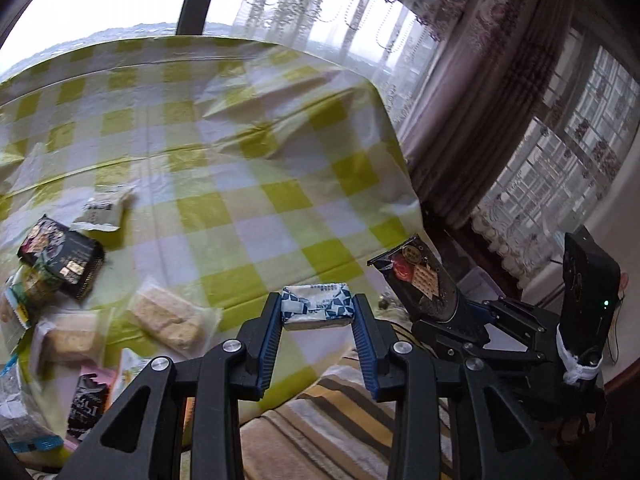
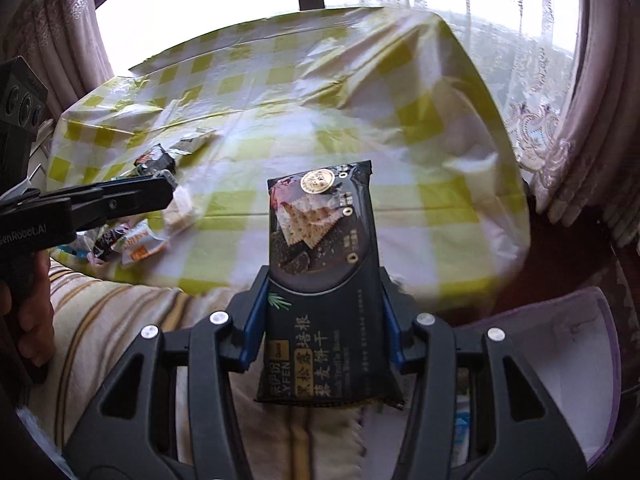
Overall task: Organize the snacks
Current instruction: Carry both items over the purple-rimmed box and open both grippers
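Snacks (image 1: pixel 60 280) lie heaped at the left end of a surface (image 1: pixel 248 184) under a yellow-and-white checked cloth, among them a black box, pale wafer packs and small wrappers. Left tongs (image 1: pixel 318 312) hold a small blue-and-white packet (image 1: pixel 318 306) crosswise between the blue pads, above the near edge of the cloth. Right tongs (image 2: pixel 324 304) clamp a long black cracker pack (image 2: pixel 324 264) lengthwise, its printed top end pointing toward the surface; from the left wrist view the same pack (image 1: pixel 420 276) shows off the right edge of the cloth, raised in front of the curtains (image 1: pixel 480 100). A striped blanket (image 2: pixel 132 320) lies below the near edge of the surface. A hand (image 2: pixel 28 312) grips the handle of the left tool at the left of the right wrist view. A pale lilac bin (image 2: pixel 560 340) sits low at the right, beside the surface.
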A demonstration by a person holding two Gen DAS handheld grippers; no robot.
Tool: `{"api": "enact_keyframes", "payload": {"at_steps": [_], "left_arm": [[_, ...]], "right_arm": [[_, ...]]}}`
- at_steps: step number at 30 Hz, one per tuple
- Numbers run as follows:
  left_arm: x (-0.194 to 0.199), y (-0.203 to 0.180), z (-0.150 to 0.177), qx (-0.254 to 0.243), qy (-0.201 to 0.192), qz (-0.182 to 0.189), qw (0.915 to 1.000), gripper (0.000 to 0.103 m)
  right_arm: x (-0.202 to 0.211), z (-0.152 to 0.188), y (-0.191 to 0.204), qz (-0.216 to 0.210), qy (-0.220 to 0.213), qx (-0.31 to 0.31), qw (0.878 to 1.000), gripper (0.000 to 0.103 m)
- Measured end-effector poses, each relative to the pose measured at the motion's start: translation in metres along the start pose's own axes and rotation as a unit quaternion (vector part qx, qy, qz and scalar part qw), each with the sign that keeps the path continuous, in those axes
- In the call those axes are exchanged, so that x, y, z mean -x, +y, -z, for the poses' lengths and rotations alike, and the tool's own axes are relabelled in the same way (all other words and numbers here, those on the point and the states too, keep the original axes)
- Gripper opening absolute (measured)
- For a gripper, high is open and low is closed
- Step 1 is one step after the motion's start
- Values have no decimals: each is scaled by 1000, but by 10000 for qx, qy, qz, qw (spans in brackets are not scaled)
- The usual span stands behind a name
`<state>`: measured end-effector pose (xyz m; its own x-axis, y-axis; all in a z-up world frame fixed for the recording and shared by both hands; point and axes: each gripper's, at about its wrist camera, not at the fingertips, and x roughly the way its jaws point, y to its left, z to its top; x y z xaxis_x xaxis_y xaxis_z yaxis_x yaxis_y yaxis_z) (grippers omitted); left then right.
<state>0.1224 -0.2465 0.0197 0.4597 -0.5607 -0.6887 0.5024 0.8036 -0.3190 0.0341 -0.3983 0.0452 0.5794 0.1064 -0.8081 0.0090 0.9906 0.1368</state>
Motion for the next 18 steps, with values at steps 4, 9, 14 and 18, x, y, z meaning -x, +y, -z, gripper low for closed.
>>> {"api": "enact_keyframes", "payload": {"at_steps": [4, 9, 14, 18], "left_arm": [[-17, -39, 0, -351, 231, 273, 9987, 36], [-37, -92, 10, -949, 544, 622, 9921, 36], [-51, -130, 21, -1419, 870, 891, 9820, 36], [-58, -149, 29, -1629, 1112, 1201, 9730, 37]], "right_arm": [[18, 23, -46, 330, 82, -357, 9988, 53], [38, 52, -92, 674, 172, -751, 9948, 53], [48, 74, -124, 895, 314, -1049, 9900, 53], [52, 83, -137, 938, 369, -1187, 9878, 53]]}}
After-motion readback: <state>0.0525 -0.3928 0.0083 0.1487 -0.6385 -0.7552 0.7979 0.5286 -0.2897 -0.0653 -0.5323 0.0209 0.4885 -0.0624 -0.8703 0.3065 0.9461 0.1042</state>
